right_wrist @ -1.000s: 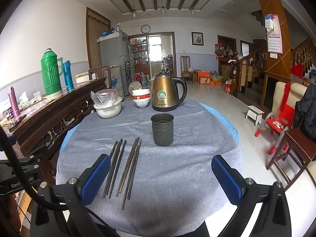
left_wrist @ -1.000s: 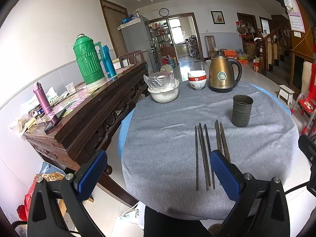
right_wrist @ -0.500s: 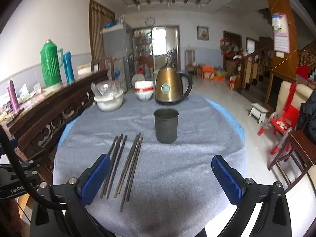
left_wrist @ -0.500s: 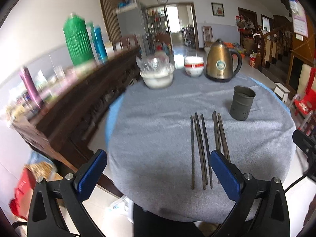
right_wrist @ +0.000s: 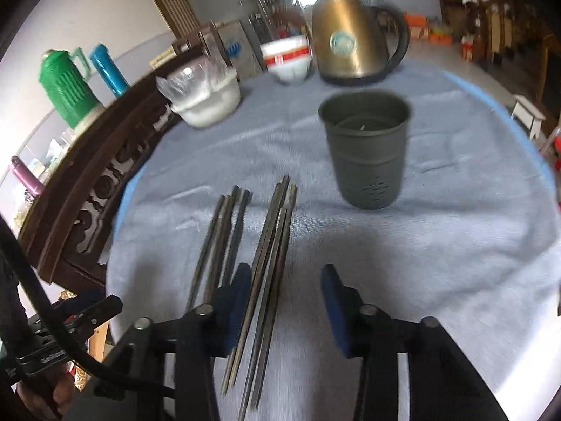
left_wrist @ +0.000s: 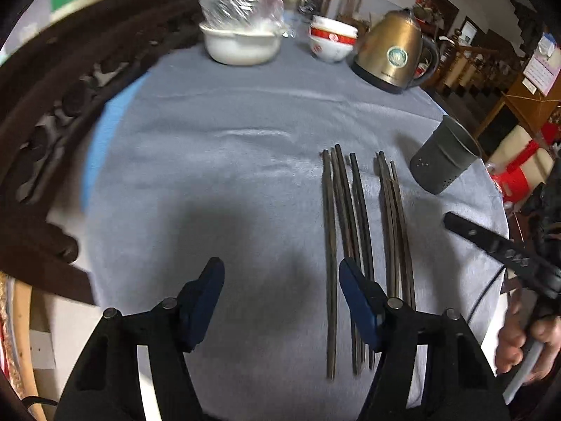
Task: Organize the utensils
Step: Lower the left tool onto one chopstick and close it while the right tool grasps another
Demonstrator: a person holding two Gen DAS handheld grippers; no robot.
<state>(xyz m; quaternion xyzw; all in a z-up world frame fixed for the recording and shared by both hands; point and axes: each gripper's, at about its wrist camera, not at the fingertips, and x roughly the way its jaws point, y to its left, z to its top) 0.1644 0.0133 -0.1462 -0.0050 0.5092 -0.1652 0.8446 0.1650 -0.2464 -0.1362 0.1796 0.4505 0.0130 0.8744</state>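
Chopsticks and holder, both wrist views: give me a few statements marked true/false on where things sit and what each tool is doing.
1. The chopsticks lie flat on the grey tablecloth. True.
2. The dark utensil holder already contains chopsticks. False: it stands upright with none inside.
3. The right tool is open, with the right-hand bundle between its fingers. True.
4. The left tool is shut on a chopstick. False: it is open, holding nothing.
5. The gold kettle lies tipped over. False: it stands upright behind the holder.
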